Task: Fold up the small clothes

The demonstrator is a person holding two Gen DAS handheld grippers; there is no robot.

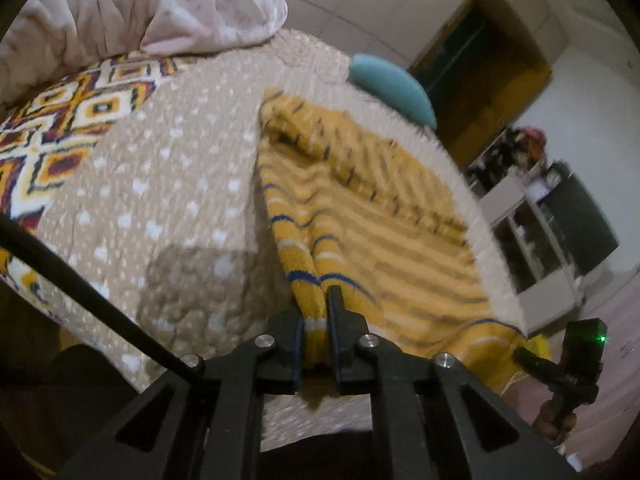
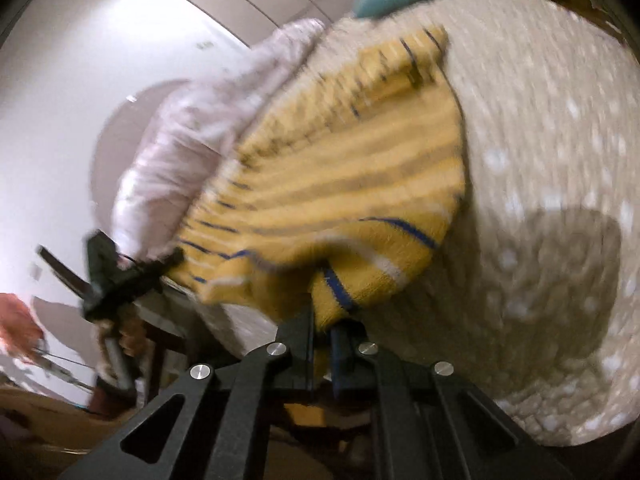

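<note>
Surface: bed (image 1: pixel 168 184), dotted beige cover.
Grip: left hand-held gripper (image 1: pixel 318 340) and right hand-held gripper (image 2: pixel 322 344) each pinch the yellow striped garment (image 1: pixel 360 208).
Technique: lift both corners evenly, keeping the edge taut.

Both wrist cameras look down along their fingers, close over the beige bedspread (image 1: pixel 168 184), sharing the yellow garment (image 1: pixel 360 216) mid-frame.

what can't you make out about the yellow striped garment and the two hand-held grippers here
- Garment type: yellow striped garment is motion-blurred in both wrist views.
- Left wrist view: left hand-held gripper hides the pinched edge.
- Right wrist view: right hand-held gripper covers its pinched edge; pink bedding blurred.
</note>
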